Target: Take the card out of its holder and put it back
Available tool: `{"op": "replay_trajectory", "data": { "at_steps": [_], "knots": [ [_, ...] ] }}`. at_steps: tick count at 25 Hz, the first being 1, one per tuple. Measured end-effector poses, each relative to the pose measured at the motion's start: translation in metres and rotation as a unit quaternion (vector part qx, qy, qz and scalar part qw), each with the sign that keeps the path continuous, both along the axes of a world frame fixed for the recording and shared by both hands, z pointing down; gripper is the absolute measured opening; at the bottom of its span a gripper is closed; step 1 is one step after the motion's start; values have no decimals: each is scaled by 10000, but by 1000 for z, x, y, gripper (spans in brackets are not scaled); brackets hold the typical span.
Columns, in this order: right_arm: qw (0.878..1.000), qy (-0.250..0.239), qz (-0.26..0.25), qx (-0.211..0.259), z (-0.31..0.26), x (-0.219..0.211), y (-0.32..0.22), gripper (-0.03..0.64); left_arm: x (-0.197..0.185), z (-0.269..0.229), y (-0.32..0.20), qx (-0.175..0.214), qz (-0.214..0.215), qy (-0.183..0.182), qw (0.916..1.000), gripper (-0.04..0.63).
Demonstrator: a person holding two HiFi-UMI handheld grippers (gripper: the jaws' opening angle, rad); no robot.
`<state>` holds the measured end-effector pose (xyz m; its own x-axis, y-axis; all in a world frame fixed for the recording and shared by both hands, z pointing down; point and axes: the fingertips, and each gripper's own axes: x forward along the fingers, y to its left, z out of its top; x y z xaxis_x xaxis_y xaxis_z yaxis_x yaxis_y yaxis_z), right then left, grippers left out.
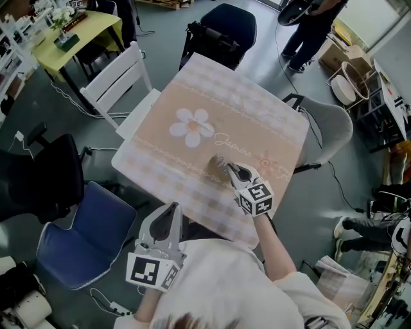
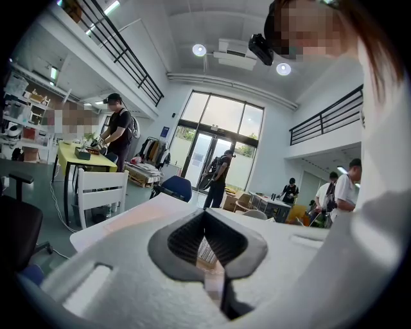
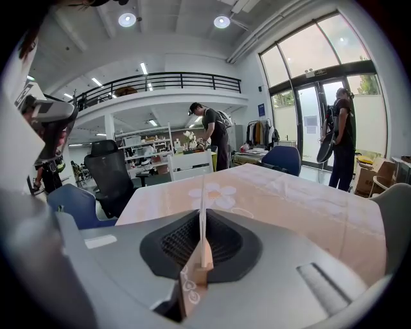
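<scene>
right gripper (image 3: 203, 213) clamped on thin white card (image 3: 203, 189) | card upright, edge-on between pads | tips low over near part of flowered tablecloth (image 1: 257, 122) | left gripper (image 2: 205, 215) closed, empty, hanging just short of tablecloth's near edge

Place: an open-plan lab or maker workspace in a tall hall
Building: mezzanine railing (image 3: 160, 80) overhead, glazed entrance doors (image 2: 215, 144), ceiling spotlights (image 3: 127, 19)
Furniture: yellow table (image 1: 70, 35), white wooden chair (image 1: 119, 80), black office chair (image 1: 45, 173) and blue chair (image 1: 83, 234), mismatched on a grey floor (image 1: 160, 26)
Storage: stocked shelving (image 3: 144, 154), cardboard boxes (image 1: 332, 56)
Activity: a person (image 2: 119, 132) standing at a work table, cables (image 1: 67, 96) trailing over the floor
</scene>
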<state>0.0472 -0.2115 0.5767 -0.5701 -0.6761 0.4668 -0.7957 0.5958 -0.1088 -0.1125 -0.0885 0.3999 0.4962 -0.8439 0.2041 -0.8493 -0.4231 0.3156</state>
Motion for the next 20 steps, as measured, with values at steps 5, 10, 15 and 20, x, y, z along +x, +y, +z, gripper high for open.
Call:
{"op": "replay_trajectory", "data": {
  "at_steps": [5,10,15,20],
  "knots": [
    [9999,-135,60,32,-6,4,-2,51,0,0,1,9,-22,-6,10000,0],
    [9993,-318,119,173,-24,3,-7,64,3,-2,1,28,8,2,10000,0],
    [9972,-527,209,493,-55,2,-17,67,4,-3,2,67,21,-3,10000,0],
    [9928,-735,380,871,-95,7,-20,48,6,-6,3,107,71,-13,9999,0]
  ]
}}
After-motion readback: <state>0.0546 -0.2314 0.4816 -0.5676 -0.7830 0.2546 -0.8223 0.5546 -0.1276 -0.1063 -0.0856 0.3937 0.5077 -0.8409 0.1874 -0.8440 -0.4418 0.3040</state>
